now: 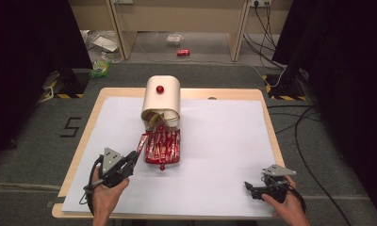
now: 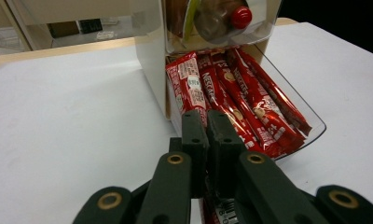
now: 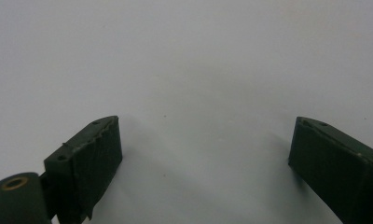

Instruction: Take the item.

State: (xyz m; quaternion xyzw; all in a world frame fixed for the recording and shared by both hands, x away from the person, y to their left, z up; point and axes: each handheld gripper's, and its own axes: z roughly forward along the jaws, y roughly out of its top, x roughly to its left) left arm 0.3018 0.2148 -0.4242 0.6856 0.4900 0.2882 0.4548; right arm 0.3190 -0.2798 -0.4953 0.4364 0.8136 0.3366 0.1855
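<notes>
The left gripper is near the front left of the desk, beside a clear drawer. Its jaws are clenched on a red stick pack. In the left gripper view the pack runs from between the jaws up toward the drawer's left side. In the high view the pack leans just outside the left edge of the drawer.

The drawer is pulled out from the bottom of a cream box that stands in the middle of the desk. More red packs lie side by side in the drawer. The box has a red knob on top. Behind its clear front there is a bottle with a red cap.

The right gripper is at the front right of the desk, well apart from the box. Its jaws are released and wide apart, with just the white sheet between them. A hand holds it low over the sheet.
</notes>
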